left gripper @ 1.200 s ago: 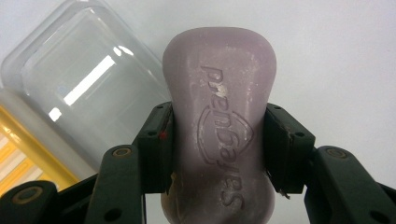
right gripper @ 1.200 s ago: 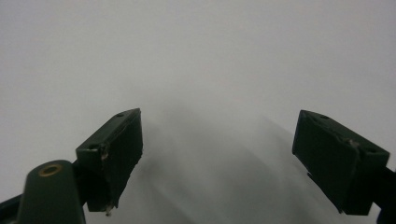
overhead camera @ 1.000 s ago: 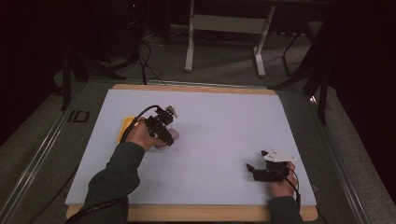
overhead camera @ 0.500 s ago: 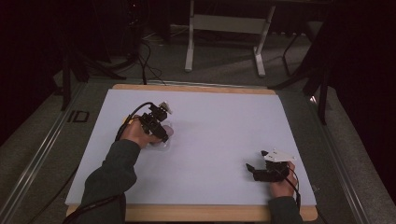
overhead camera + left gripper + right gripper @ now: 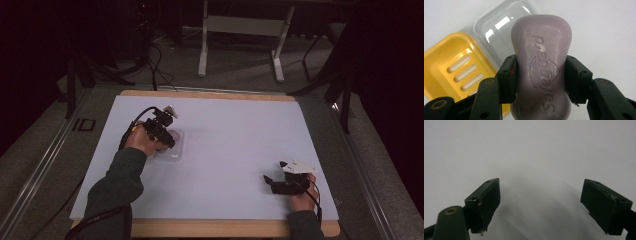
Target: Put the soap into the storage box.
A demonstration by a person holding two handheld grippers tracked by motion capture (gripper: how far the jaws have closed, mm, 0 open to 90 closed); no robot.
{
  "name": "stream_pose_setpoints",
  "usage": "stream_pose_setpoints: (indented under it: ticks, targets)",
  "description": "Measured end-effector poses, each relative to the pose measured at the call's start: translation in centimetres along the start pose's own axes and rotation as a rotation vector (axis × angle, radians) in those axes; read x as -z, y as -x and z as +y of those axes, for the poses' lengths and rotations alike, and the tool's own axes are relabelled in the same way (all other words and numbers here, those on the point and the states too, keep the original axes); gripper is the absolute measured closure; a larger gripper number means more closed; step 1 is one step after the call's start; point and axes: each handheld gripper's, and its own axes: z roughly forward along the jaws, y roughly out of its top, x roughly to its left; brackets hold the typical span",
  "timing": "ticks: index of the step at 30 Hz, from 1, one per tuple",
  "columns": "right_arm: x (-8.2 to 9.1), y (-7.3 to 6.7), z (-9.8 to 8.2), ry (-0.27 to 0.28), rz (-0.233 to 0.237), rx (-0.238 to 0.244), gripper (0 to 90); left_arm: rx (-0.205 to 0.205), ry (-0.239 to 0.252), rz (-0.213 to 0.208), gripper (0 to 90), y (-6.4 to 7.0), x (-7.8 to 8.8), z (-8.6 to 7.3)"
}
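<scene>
While the left gripper [image 5: 541, 80] has its two jaws clamped on the waist of a purple bar of soap [image 5: 541, 62], the bar hangs clear of both halves of the soap box, so I judge the job to be about midway: the pick-up is done, the set-down is not. In the left gripper view the yellow soap tray [image 5: 451, 72] lies at about nine o'clock from the bar, its slotted floor bare, and the clear lid [image 5: 496, 30] lies at about eleven o'clock, touching the tray's edge or overlapping it; I cannot tell which. Whether the bar is bound for the tray or has just come out of it is not something these pictures settle, though the bare tray beside the held bar suggests placing is what remains, with the lid to follow.

From the high view the left gripper [image 5: 162, 131] works at about ten o'clock on the white table [image 5: 235, 150], over the clear lid [image 5: 176, 147]; the tray there is mostly hidden under the hand, so its place is hard to read. The right gripper [image 5: 272, 181] rests at about four o'clock, well apart from the work, and its own view shows its jaws spread wide over bare table with nothing between them.

Counted: one bar of soap, one yellow tray, one clear lid, two grippers.
</scene>
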Motion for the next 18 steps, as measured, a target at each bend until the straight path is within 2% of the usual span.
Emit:
stream_pose_setpoints:
  ticks: [18]
  targets:
    - [0.0, 0.0, 0.0, 0.001, -0.001, -0.001, 15.8, 0.040, 0.004, 0.012, 49.8, -1.2, 0.0, -0.3]
